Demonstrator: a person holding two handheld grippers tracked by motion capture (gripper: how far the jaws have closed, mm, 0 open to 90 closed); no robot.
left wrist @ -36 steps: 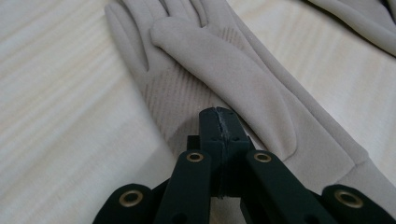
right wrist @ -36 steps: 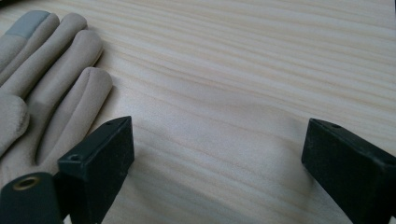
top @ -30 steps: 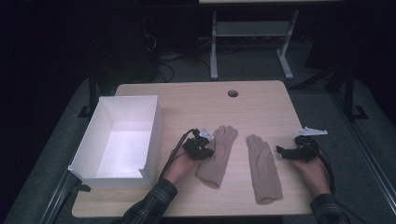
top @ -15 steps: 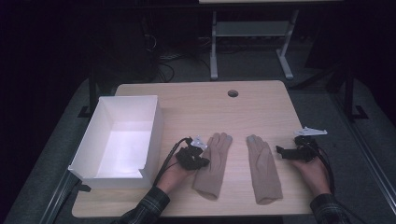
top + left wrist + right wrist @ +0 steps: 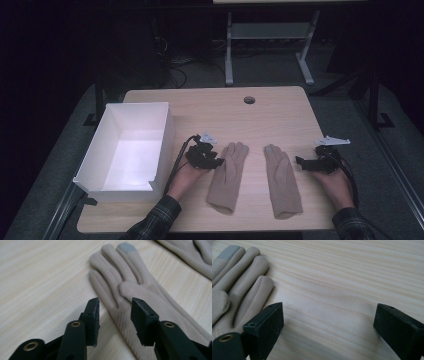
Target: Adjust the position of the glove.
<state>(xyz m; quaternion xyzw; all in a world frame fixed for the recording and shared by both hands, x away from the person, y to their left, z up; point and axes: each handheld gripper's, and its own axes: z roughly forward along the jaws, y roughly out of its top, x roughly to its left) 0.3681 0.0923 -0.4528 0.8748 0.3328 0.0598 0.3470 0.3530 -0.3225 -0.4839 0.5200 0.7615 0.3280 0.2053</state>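
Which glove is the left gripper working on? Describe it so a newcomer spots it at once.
Start at the white box on the left of the wooden table. Just right of it is the left gripper, whose jaws have just been opening, and the left glove lies beside it. It is the tan glove nearer the box; the right glove lies by the right gripper.

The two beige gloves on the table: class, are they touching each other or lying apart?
Apart. In the high view, a strip of bare table runs between the left glove and the right glove along their whole length.
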